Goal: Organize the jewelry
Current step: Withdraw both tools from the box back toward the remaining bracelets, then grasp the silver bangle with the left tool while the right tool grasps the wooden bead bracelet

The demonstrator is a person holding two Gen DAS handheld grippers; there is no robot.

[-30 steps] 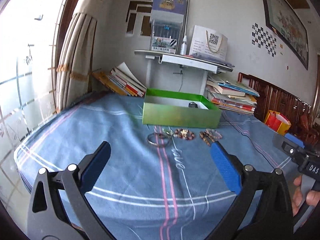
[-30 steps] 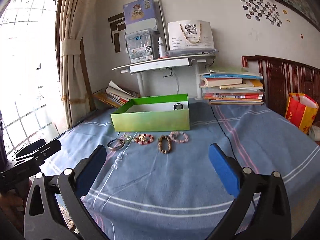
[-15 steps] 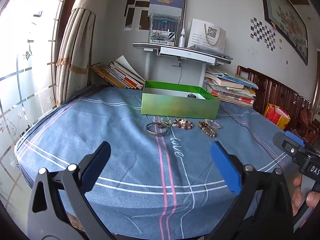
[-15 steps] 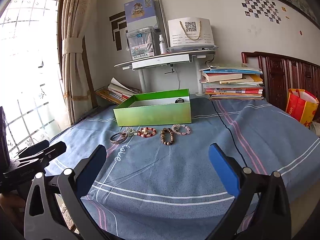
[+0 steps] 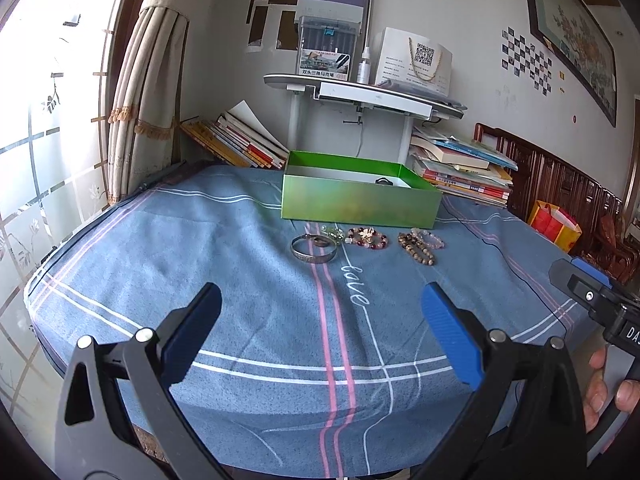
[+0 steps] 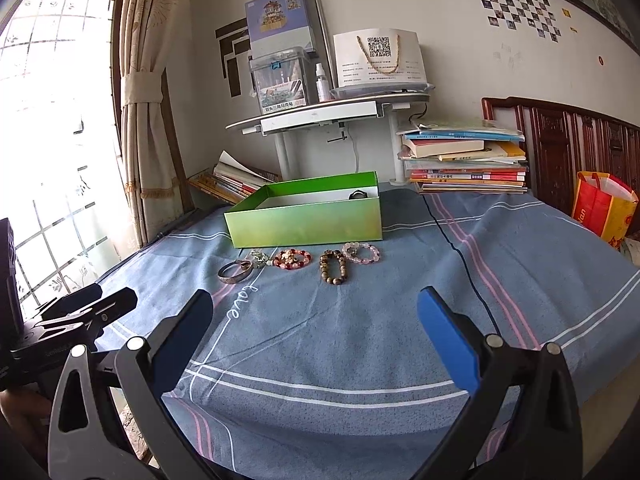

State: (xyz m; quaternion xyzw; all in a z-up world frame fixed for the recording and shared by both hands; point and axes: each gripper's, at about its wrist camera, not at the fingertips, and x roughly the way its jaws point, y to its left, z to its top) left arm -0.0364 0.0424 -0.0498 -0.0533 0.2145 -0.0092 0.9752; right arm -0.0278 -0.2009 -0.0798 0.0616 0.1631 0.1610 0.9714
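An open green box (image 5: 360,200) (image 6: 306,220) stands on the blue cloth-covered table, with a dark ring (image 6: 357,195) inside. In front of it lie a silver bangle (image 5: 314,249) (image 6: 235,271), a small greenish piece (image 5: 334,234), a red-and-pink bead bracelet (image 5: 367,238) (image 6: 292,260), a brown bead bracelet (image 5: 417,248) (image 6: 333,267) and a pale pink bead bracelet (image 5: 430,239) (image 6: 361,253). My left gripper (image 5: 320,320) and right gripper (image 6: 314,316) are both open and empty, held above the table's near edge, well short of the jewelry.
Book stacks (image 6: 464,160) and a white stand (image 5: 360,96) are behind the box. A black cable (image 6: 460,256) runs across the cloth on the right. A yellow-red bag (image 6: 604,208) is at the far right. Curtain and window are on the left.
Both grippers have pulled back and risen from the table; the box and jewelry look farther away and the table's near edge has come into view. Jaws stay open.
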